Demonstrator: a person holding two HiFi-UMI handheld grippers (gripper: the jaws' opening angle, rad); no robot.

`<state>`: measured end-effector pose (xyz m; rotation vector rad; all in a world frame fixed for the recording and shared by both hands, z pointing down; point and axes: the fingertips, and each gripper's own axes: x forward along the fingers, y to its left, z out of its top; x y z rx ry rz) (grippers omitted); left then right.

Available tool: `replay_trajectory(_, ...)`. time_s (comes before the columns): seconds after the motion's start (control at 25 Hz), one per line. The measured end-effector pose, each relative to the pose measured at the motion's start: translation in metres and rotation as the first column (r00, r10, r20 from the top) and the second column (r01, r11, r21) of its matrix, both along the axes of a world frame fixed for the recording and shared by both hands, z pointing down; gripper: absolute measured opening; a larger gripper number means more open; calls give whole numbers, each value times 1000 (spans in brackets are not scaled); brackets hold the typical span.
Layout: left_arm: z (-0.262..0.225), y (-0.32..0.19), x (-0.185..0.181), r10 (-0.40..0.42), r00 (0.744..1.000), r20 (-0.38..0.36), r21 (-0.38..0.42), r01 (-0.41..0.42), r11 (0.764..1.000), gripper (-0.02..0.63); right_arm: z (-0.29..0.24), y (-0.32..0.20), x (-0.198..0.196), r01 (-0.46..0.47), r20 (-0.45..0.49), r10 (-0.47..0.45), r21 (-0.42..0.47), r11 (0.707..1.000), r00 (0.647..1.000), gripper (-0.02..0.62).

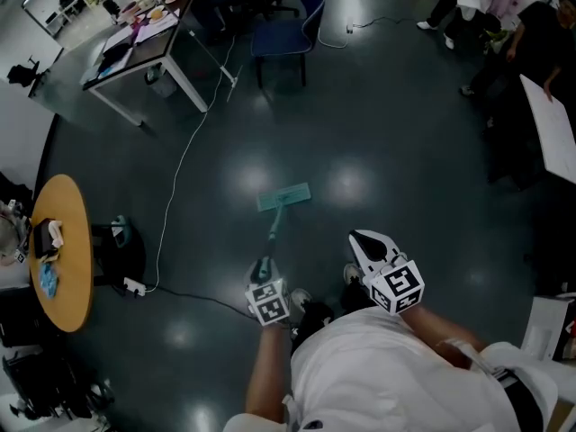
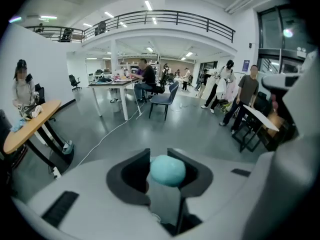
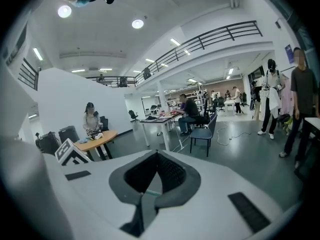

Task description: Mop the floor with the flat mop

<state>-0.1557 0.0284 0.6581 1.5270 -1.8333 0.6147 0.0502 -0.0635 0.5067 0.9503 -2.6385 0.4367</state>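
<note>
Head view has the flat mop with its teal rectangular pad (image 1: 284, 196) out on the dark glossy floor (image 1: 387, 151). The pad lies flat just ahead of the person, and the slim teal handle (image 1: 272, 235) slants back to the left tool (image 1: 263, 270). In the left gripper view, the left tool (image 2: 167, 179) is clamped on the shaft right under the rounded teal end cap (image 2: 168, 169). The right tool (image 1: 364, 239) hangs off to the right, apart from the handle. The right gripper view shows its jaws meeting at the tips with nothing between them.

From where I stand the mop looks light, with a stiff, smooth pole that could twist in the jaws. A single hold at the very top gives little leverage over the pad, so a second hold lower on the shaft would probably steady the strokes.

Both forearms are tucked in near the waist. The left tool points down along the pole, and the right one faces out across the room
</note>
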Motion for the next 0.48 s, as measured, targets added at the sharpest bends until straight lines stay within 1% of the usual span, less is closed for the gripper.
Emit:
replay_trajectory(0.08,-13,16,-2,-7,1000,3,13,7,1000,110,-2,4,-7,14,7,-14,6,1000,1000,14)
replay_trajectory(0.2,-23,32,4,-10,1000,1,16,10,1000,110,-5,10,-16,35,20,-35,17,999,999,14)
replay_trajectory(0.32,-32,38,15,-1,1000,7,33,0,999,110,-9,17,-25,55,39,-56,28,998,998,15)
replay_trajectory(0.48,-31,38,24,-1,1000,20,65,0,998,110,-13,23,-33,76,49,-78,40,996,996,15)
